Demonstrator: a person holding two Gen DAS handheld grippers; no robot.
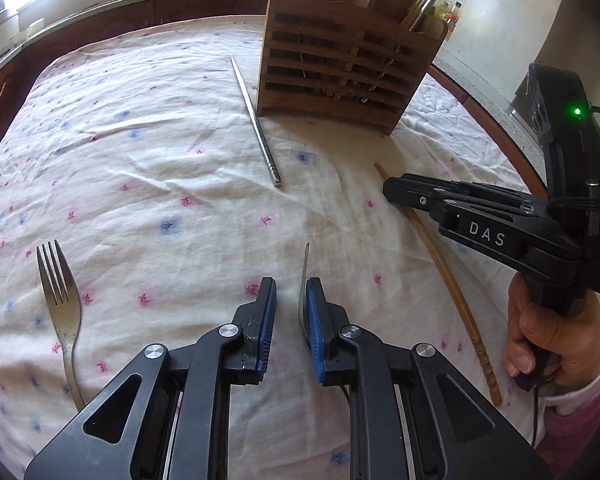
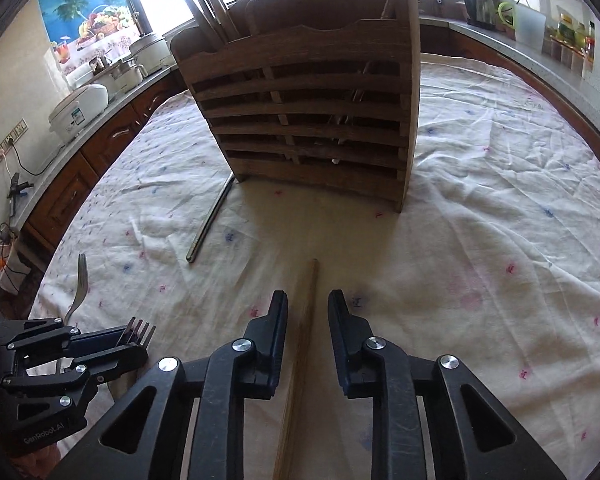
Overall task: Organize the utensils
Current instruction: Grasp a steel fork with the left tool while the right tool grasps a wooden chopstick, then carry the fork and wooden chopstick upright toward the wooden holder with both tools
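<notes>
The wooden utensil holder (image 2: 304,112) stands mid-desk (image 1: 140,140) on the flowered cloth, chopsticks inside; its slats hide the rest. A steel chopstick (image 1: 256,120) lies beside it. The right tool (image 2: 307,312) straddles a wooden chopstick (image 2: 304,340), pads apart. The left tool (image 1: 291,292), slightly open, has a fork (image 2: 140,330) between its jaws; another fork (image 1: 62,312) lies nearby.

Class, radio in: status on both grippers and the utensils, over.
Left gripper slightly open, fork between jaws. Right gripper open, straddling wooden chopstick, not pinching. Wooden holder ahead, nothing between.
</notes>
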